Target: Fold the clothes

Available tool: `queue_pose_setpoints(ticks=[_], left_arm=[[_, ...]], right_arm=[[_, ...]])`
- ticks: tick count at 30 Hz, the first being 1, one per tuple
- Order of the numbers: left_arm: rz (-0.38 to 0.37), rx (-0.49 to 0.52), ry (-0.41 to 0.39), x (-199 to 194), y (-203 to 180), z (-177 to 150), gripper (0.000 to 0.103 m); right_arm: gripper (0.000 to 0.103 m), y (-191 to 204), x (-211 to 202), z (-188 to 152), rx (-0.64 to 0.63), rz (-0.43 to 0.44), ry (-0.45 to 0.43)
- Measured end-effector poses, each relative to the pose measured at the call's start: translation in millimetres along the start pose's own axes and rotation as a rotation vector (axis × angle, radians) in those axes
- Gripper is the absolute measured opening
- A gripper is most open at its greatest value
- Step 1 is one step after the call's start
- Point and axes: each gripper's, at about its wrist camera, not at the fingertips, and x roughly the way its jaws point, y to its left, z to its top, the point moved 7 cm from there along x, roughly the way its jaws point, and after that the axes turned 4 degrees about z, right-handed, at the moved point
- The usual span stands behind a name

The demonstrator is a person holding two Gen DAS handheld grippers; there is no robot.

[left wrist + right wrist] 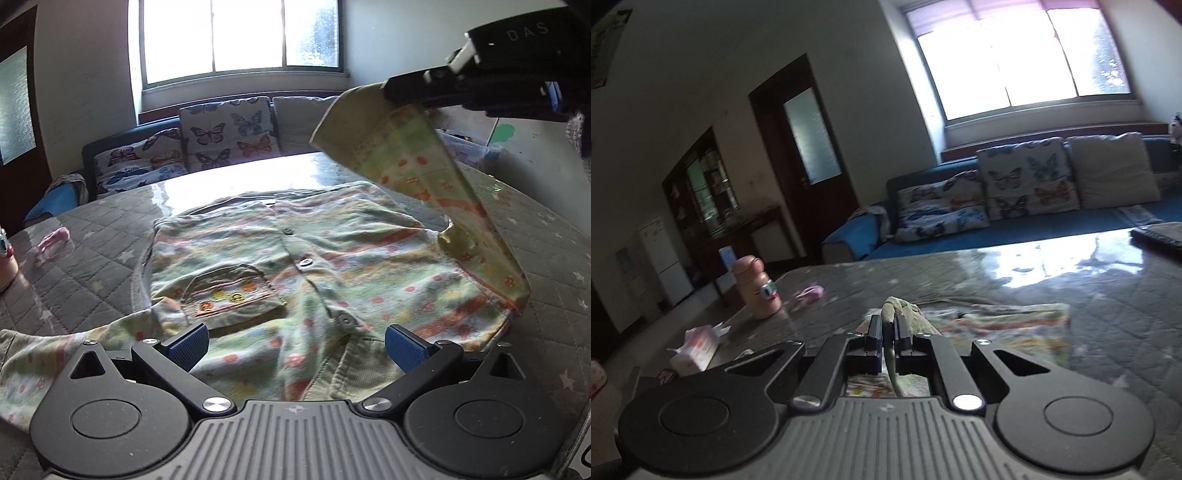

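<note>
We have the child's button-up shirt (295,266) flat on the quilted worktop (92,266), barely begun: our right gripper (888,332) pinches one sleeve (424,162) aloft, our left gripper (295,347) hovers wide open, empty; remaining folds await.

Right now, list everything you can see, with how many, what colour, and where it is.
shirt: one, pale green with orange and yellow print, spread flat on the table, buttons up.
sleeve: one, same print, lifted off the table.
table: one, grey quilted cover under clear sheet, under the shirt.
pink item: one, small, on the table's left side.
bottle: one, peach, standing near the table's far left edge.
tissue pack: one, white and pink, at the left edge.
butterfly cushions: two, white with coloured butterflies, on the sofa.
sofa: one, blue, under the window.
left tool: one, black with blue pads, open above the shirt hem.
right tool: one, black, shut on the sleeve.
</note>
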Motion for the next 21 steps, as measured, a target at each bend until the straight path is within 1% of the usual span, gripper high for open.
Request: queue_pose_setpoints(ticks=[2, 4, 7, 9, 12, 17, 21], left_arm=[[0.008, -0.009, 0.002, 0, 4, -2, 0.103], [0.014, -0.015, 0.004, 0, 8, -3, 0.103], [0.024, -0.022, 0.008, 0, 12, -4, 0.103], [0.029, -0.024, 0.008, 0, 15, -5, 0.103], [0.039, -0.025, 0.005, -3, 19, -5, 0.103], [0.054, -0.030, 0.004, -1, 22, -1, 0.103], [0.059, -0.020, 0.008, 7, 19, 5, 0.103]], right_arm=[[0.006, 9, 9, -4, -0.006, 0.032, 0.025], [0.010, 14, 14, -8, -0.013, 0.055, 0.044], [0.012, 15, 10, -12, -0.019, 0.072, 0.054], [0.013, 9, 4, -16, -0.022, 0.058, 0.061], [0.016, -12, -7, -28, -0.029, 0.000, 0.097], [0.016, -56, -20, -74, -0.025, -0.141, 0.203], [0.016, -80, -28, -104, -0.024, -0.210, 0.260]])
